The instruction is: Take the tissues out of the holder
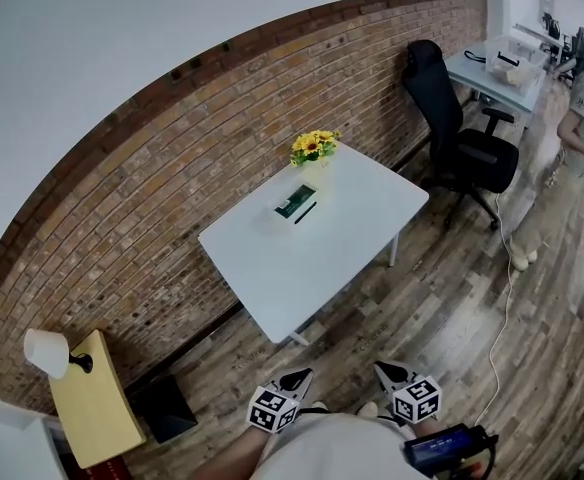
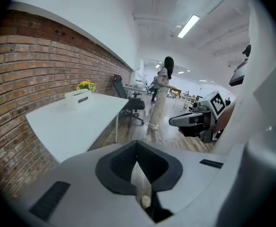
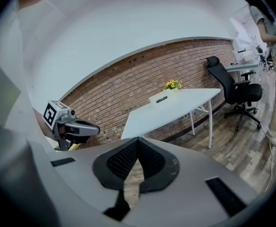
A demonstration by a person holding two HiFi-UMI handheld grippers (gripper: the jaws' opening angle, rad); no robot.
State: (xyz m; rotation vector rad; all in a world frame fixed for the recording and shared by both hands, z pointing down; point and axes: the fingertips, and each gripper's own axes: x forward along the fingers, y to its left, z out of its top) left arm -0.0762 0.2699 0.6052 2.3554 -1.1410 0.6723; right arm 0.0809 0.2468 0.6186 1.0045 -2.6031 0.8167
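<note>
The tissue holder (image 1: 295,203) is a white box with a dark top. It stands on the far part of the white table (image 1: 322,258), next to the yellow flowers (image 1: 314,145). It also shows in the left gripper view as the holder (image 2: 78,99) and in the right gripper view as the holder (image 3: 162,99). My left gripper (image 1: 297,378) and right gripper (image 1: 390,373) are low, close to my body, well short of the table. In their own views the left gripper (image 2: 137,148) and the right gripper (image 3: 138,143) are shut with nothing held.
A brick wall (image 1: 172,158) runs behind the table. A black office chair (image 1: 457,138) stands right of it, with a second desk (image 1: 497,68) and a person (image 1: 582,98) beyond. A lamp (image 1: 50,353) on a yellow side table (image 1: 97,398) is at my left. A cable (image 1: 502,318) lies on the wood floor.
</note>
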